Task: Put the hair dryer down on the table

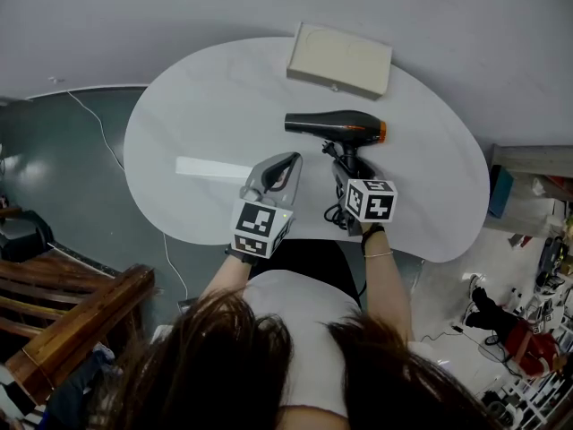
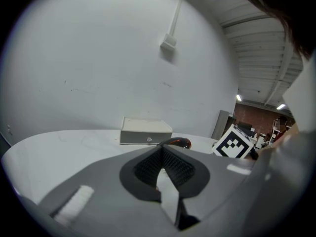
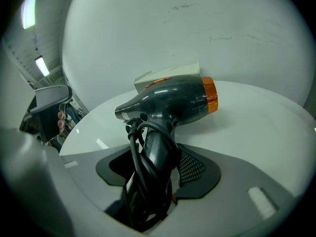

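Grey left gripper (image 1: 288,161), right gripper (image 1: 347,165), white top (image 1: 300,330)

Left tongs (image 2: 163,154) hide most of the hair dryer (image 2: 178,142).

The hair dryer (image 1: 333,125) is black with an orange band at its 3 o'clock end. The tabletop (image 1: 197,115) is white; the box (image 1: 339,59) at 12 o'clock, beige.

The white, glossy, rounded surface (image 1: 179,124) carried a flat beige rectangular box (image 1: 339,59) at its far edge, well beyond the right gripper (image 1: 349,170) and almost straight ahead of it. Just left of the left gripper (image 1: 288,161) lay a pale bright strip (image 1: 211,167), object or glare unclear.
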`<state>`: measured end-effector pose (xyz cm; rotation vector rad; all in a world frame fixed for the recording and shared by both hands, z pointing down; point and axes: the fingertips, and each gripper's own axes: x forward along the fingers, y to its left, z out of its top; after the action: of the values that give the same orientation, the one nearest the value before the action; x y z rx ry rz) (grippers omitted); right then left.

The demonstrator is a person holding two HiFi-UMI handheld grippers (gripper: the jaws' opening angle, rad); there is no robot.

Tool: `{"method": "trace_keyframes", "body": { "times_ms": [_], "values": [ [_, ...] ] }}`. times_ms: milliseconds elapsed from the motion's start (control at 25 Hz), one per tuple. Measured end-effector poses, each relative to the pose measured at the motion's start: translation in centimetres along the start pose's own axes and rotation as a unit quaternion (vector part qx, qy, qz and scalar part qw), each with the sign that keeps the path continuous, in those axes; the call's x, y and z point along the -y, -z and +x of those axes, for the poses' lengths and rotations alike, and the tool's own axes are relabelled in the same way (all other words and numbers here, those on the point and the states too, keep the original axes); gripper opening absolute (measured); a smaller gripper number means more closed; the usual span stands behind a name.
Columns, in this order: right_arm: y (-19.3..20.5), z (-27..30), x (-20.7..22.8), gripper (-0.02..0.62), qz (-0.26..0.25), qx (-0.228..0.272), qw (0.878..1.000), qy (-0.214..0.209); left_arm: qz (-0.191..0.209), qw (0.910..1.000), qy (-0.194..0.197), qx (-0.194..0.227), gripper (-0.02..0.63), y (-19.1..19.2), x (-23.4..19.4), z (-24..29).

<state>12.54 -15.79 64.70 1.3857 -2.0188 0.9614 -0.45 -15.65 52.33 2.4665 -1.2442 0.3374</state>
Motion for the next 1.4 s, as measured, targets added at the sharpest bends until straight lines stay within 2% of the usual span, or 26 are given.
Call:
{"method": "trace_keyframes", "body": {
  "times_ms": [600,880,1400],
  "values": [
    [0.3,0.7,-0.1,0.235,-0.021,-0.019,1.0,0.006,-0.004,1.0,0.0,0.0,0.056,-0.2,0.4,0.2],
    [0.4,0.7,-0.4,0.238,-0.024,-0.021,1.0,-0.004,-0.001,1.0,-0.002,0.003,0.055,-0.3,0.6,0.1],
    [0.2,-0.3,-0.3,0.308,-0.021,-0.009,1.0,-0.008,0.006,0.9996,-0.019,0.021,0.055,-1.6,0.7,-1.1]
  ]
}}
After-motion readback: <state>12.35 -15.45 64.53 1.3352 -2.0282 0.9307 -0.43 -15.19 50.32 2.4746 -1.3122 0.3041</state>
